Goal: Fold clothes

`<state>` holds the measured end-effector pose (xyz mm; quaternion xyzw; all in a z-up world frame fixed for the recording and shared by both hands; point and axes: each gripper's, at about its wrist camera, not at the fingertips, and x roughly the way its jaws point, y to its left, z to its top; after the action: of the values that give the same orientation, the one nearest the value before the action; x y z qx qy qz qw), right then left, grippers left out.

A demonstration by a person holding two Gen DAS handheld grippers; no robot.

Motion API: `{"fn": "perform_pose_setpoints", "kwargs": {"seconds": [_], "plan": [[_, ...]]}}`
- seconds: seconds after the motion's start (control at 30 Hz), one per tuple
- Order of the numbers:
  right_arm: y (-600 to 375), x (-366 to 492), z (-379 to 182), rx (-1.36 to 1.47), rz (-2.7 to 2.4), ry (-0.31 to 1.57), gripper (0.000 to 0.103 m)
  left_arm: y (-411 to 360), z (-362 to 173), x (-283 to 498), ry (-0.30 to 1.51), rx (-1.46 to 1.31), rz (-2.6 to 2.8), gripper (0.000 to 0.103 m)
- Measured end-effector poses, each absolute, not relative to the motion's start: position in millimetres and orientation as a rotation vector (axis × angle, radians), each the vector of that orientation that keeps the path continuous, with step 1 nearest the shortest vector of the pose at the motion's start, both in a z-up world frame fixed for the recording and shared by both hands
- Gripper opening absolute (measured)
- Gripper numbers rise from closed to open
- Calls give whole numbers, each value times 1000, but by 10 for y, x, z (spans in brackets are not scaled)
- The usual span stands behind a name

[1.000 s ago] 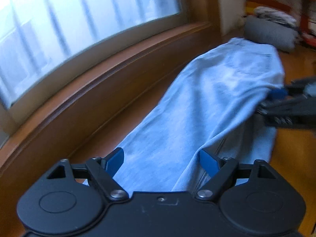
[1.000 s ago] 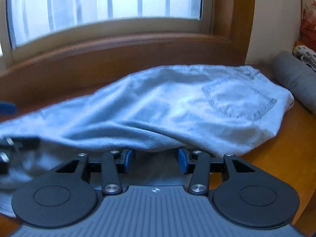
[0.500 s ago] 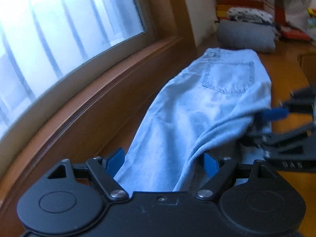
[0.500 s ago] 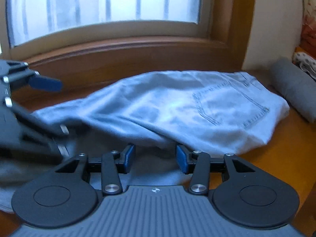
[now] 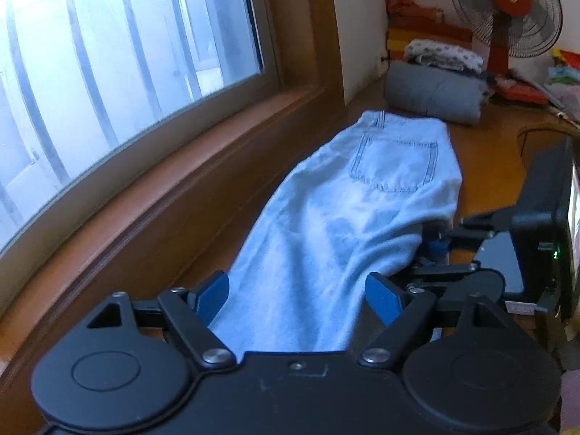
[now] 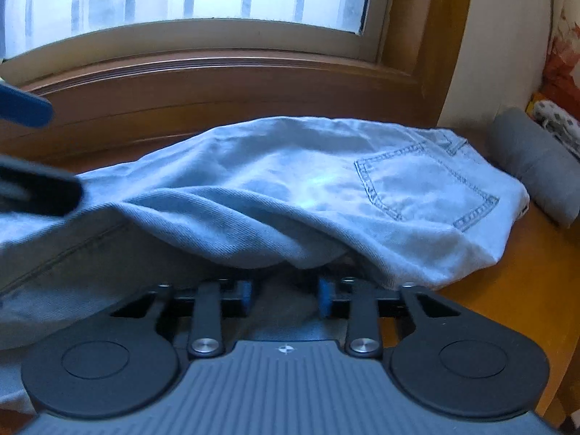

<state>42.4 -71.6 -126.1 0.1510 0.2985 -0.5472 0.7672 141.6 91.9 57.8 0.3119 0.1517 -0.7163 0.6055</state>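
Ahead of the matt black plastic left claw (image 5: 297,295), pale blue twill-weave denim jeans (image 5: 326,224) lie on the smooth, glossy orange-brown wooden bench (image 5: 485,152).

window sill (image 5: 188,195) left, bare desk (image 5: 485,166) right

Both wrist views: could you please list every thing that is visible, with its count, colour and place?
jeans: one, light blue, along the wooden ledge below the window
wooden ledge: one, brown, under the jeans
window: one, barred, behind the ledge
folded clothes: a pile, grey bundle lowest, beyond the jeans
fan: one, red hub, far corner
left hand-held gripper: one, black, blue pads, wide open over a leg
right hand-held gripper: one, black, just been closing, denim between its pads
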Motion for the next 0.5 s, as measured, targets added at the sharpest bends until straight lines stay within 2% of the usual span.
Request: {"fn": "perform_pose_setpoints", "kwargs": {"seconds": [0.1, 0.3, 0.5], "plan": [[-641, 337, -1217, 348, -1203, 627, 2, 742, 564, 1464, 374, 726, -1664, 81], [-409, 129, -951, 366, -1214, 572, 2, 190, 199, 1354, 450, 791, -1644, 81], [-57, -312, -850, 448, -1310, 570, 0, 51, -199, 1173, 451, 926, -1587, 82]]}}
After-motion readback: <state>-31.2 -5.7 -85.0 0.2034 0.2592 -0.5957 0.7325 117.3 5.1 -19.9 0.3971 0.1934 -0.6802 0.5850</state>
